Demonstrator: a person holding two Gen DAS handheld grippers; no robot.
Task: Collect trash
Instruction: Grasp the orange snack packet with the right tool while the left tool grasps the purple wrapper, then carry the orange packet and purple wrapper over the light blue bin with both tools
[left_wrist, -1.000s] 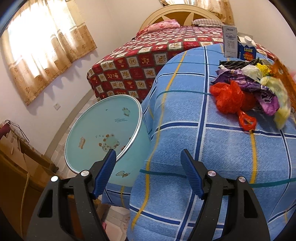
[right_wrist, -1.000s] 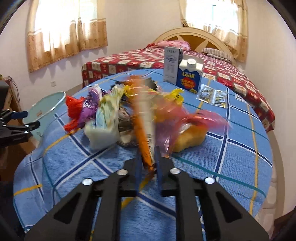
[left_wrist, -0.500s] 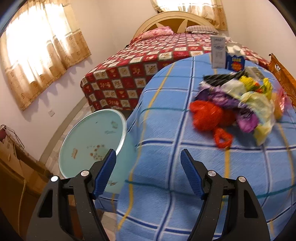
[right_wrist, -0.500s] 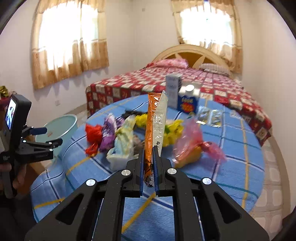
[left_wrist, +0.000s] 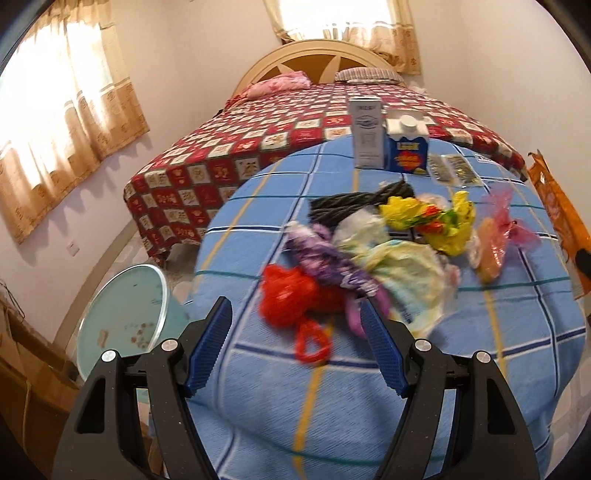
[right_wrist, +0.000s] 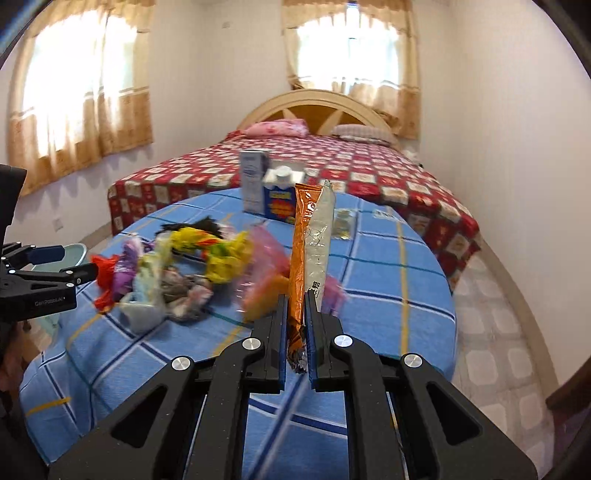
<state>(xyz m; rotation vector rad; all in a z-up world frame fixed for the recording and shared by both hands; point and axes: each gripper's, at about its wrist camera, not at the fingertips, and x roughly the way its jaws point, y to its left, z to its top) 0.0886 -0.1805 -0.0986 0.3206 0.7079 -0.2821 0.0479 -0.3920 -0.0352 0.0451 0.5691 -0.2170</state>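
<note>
Right tool (right_wrist: 295, 332) clenched on orange-silver snack wrapper (right_wrist: 309, 254), lifted above desk (left_wrist: 258, 424). Left tool (left_wrist: 295, 347) released, empty. Heap of plastic bags (left_wrist: 369, 251) uncollected (most work remains); teal bin (left_wrist: 122, 321) beside desk.

Both claws look identical: chunky matte black plastic arms with triangular cutouts and a round silver screw at each pivot, two per side. The left claw (left_wrist: 297, 347) has ribbed blue pads (left_wrist: 208, 347) lining the inner faces. Same blue lining on the right claw (right_wrist: 295, 325), and the left one carries small white lettering on its side, too blurry to read.
</note>
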